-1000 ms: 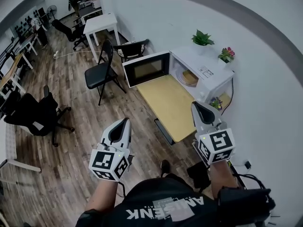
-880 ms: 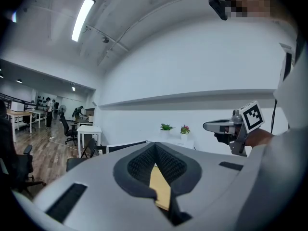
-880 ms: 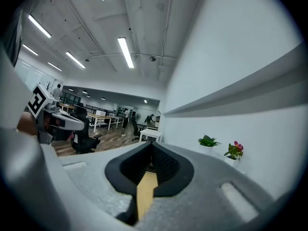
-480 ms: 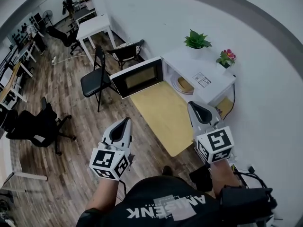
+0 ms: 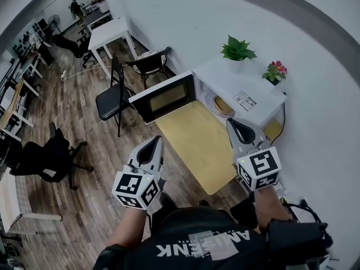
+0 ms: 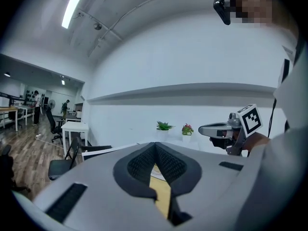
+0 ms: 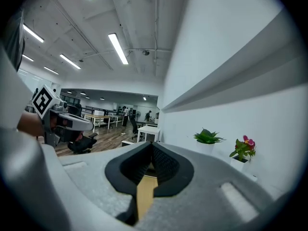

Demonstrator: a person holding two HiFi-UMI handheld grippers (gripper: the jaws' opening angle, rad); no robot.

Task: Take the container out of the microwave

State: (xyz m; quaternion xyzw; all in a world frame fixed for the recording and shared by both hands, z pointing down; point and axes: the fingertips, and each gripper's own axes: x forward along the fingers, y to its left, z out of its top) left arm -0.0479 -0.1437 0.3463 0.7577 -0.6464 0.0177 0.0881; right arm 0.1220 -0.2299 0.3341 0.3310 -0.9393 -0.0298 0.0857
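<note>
1. Since a second ago the left claw (image 5: 158, 140) and the right claw (image 5: 230, 122) have both travelled forward toward the microwave (image 5: 225, 77). The near end of the wooden table (image 5: 197, 151) in front of it now lies beside them rather than ahead.
2. The left claw is fully closed with nothing in it. It is well short of the microwave, off the table's left side and over the floor.
3. The right claw is likewise closed and empty, near the microwave's front at the table's right edge.
4. The microwave's door (image 5: 163, 99) stands wide open, swung out to the left.
5. The container (image 5: 223, 104), round and tan, sits inside the microwave's cavity, apart from both claws.
6. On the white top above the cavity stand a green plant (image 5: 237, 49) and a flowering plant (image 5: 274, 72).
</note>
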